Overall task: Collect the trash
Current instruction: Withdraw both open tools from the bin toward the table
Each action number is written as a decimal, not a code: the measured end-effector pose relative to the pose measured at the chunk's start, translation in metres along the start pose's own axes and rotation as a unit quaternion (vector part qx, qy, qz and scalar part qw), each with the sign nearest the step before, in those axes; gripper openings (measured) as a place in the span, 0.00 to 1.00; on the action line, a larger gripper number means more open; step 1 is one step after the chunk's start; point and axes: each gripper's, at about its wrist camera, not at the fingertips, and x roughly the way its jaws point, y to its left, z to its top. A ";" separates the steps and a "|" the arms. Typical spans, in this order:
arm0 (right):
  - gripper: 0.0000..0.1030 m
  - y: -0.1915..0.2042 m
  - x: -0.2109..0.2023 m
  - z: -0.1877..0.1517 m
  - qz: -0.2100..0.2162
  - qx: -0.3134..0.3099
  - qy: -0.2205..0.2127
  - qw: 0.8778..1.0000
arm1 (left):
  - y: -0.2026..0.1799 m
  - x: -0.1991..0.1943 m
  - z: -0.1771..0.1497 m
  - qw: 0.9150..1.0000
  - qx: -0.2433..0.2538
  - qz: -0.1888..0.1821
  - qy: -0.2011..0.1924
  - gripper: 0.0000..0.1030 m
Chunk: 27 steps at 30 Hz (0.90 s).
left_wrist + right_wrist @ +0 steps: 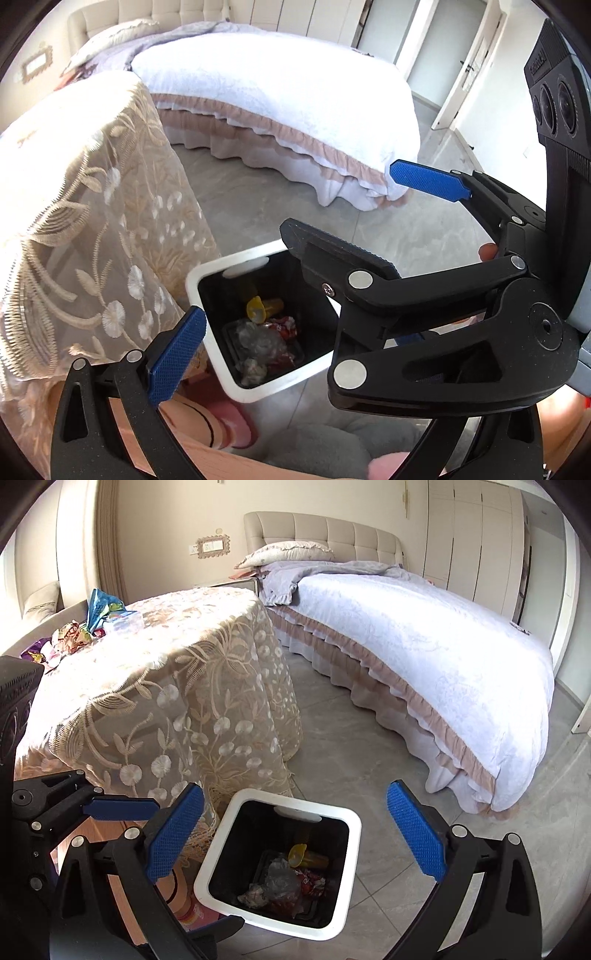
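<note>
- Beside the table [155, 686], on the grey tiled floor [369, 760], stands a bin [347, 882] with a white rim and black inside; it already holds a yellow cup [306, 856], crumpled clear plastic [282, 880] and a red wrapper [314, 880].
- At the table's far left corner lies the trash not yet collected: a blue packet [99, 607], crinkled wrappers [72, 637] and a clear plastic box [123, 622].
- My guess is that all of it is light. The wrappers are soft, slick foil that crumples, so pinch a bunched fold. The box looks thin and stiff; take it by a wall, gently.
- A lace cloth with raised stitched flowers covers the table, so a low pinch could snag it.
- Right gripper [295, 830]: fingers wide apart and empty, above the bin.
- Left gripper [144, 805]: one blue-padded finger shows in each view, the other does not, so I cannot tell its state.
</note>
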 end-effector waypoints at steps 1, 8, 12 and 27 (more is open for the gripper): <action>0.96 0.002 -0.005 0.003 0.000 -0.004 -0.007 1.000 | 0.000 -0.007 0.000 1.000 0.001 0.005 -0.009 0.95; 0.96 0.024 -0.030 0.027 0.016 -0.028 -0.050 0.998 | 0.009 -0.059 0.001 0.997 -0.005 0.038 -0.062 0.95; 0.96 0.043 -0.039 0.043 0.033 -0.039 -0.071 0.996 | 0.020 -0.085 0.000 0.994 -0.012 0.066 -0.084 0.95; 0.96 0.116 -0.051 0.105 0.106 -0.055 -0.125 0.985 | 0.094 -0.166 -0.011 0.970 -0.072 0.181 -0.145 0.95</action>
